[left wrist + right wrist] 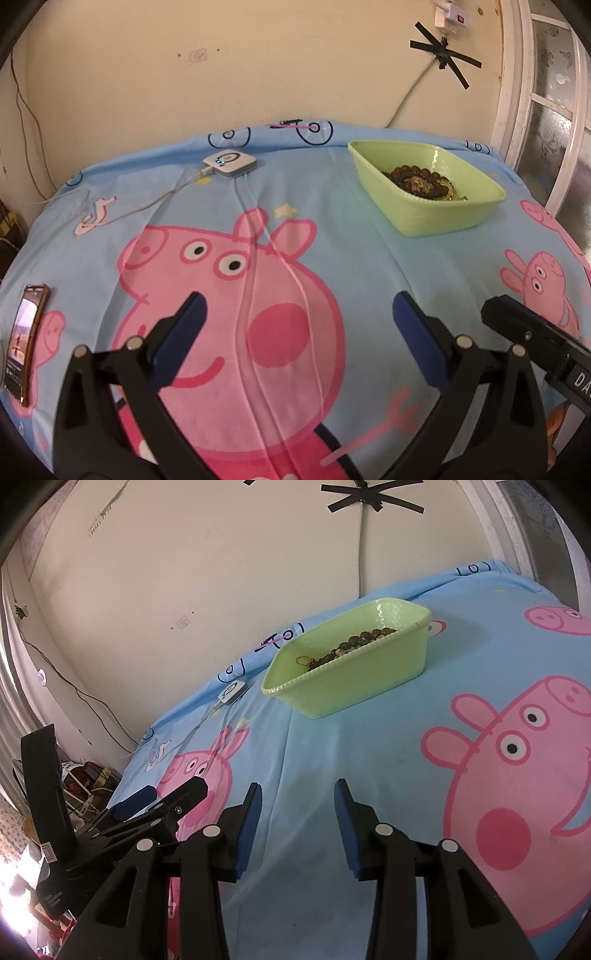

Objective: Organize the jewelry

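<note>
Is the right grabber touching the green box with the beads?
Apart. The right wrist view shows the open right gripper with bare blue sheet between its fingertips and the green box.

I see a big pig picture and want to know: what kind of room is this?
Probably a bedroom at home. A cartoon pig sheet covers what looks like a bed against the wall, a phone lies on it, and a green basket holds beaded jewelry.

Dark brown bead strand (pixel 354 642) in pale green plastic tub (pixel 369 679): lower part hidden behind near wall. Upright smartphone (pixel 24 341): screen content too blurred.
</note>
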`<state>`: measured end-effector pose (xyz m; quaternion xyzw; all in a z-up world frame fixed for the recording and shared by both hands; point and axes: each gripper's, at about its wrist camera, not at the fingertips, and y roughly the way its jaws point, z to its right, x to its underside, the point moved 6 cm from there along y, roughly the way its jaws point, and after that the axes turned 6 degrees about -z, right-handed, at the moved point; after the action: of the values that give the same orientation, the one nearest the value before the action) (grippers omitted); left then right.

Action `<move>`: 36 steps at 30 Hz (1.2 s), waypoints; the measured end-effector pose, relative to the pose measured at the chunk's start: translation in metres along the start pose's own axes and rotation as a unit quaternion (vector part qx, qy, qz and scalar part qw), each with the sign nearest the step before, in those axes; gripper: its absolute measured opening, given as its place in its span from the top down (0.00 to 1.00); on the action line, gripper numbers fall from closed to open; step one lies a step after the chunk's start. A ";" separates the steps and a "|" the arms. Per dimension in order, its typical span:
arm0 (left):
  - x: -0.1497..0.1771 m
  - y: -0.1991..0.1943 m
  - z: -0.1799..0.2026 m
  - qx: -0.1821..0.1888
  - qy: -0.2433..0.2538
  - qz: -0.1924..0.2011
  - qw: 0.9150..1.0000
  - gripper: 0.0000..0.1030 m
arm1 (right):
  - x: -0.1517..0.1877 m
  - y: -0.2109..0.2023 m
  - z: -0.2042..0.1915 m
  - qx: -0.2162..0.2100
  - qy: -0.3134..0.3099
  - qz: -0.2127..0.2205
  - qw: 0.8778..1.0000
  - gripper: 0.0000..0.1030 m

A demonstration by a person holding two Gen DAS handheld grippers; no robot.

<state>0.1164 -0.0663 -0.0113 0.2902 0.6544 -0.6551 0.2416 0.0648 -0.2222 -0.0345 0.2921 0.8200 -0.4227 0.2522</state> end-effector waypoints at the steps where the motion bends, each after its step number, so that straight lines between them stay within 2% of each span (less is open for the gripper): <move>1: 0.000 0.000 0.000 0.000 0.000 0.000 1.000 0.06 | 0.000 0.000 0.000 0.000 0.000 0.000 1.000 0.84; 17: 0.002 -0.003 0.000 -0.026 0.006 0.010 1.000 0.06 | 0.003 -0.006 -0.001 -0.001 0.006 0.008 1.000 0.83; 36: 0.002 -0.001 -0.001 -0.026 0.008 0.006 1.000 0.06 | 0.003 -0.007 -0.004 -0.005 0.008 0.011 1.000 0.82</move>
<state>0.1139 -0.0648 -0.0119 0.2928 0.6713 -0.6341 0.2480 0.0570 -0.2220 -0.0305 0.3028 0.8210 -0.4135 0.2517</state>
